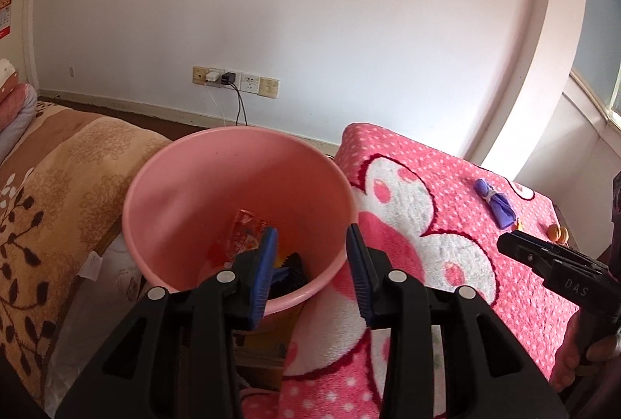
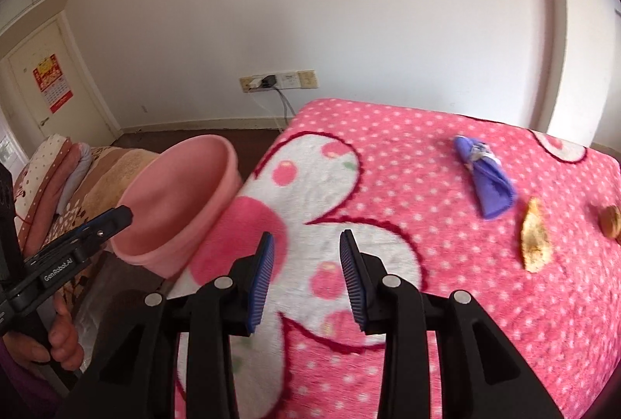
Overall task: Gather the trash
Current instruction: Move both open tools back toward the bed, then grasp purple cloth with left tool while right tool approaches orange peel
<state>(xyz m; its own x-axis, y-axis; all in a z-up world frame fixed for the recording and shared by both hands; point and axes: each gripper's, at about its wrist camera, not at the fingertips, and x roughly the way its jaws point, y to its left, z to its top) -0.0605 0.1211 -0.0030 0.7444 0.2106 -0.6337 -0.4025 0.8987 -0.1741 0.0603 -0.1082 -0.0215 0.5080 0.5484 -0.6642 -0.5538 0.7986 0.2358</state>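
The left gripper (image 1: 312, 275) hangs spread and empty over the near rim of the pink bin (image 1: 155, 201), where a red snack wrapper (image 1: 245, 236) already lies inside. The right gripper (image 2: 306, 275), likewise spread and holding nothing, hovers over the pink blanket (image 2: 407, 132) beside the bin. Farther from the bin lie a purple wrapper (image 2: 489, 186), an orange peel scrap (image 2: 535, 240) and a nut-like piece (image 2: 611, 221) (partly cut off). The thin wrapper may slip from the pads, or the pile snag them.
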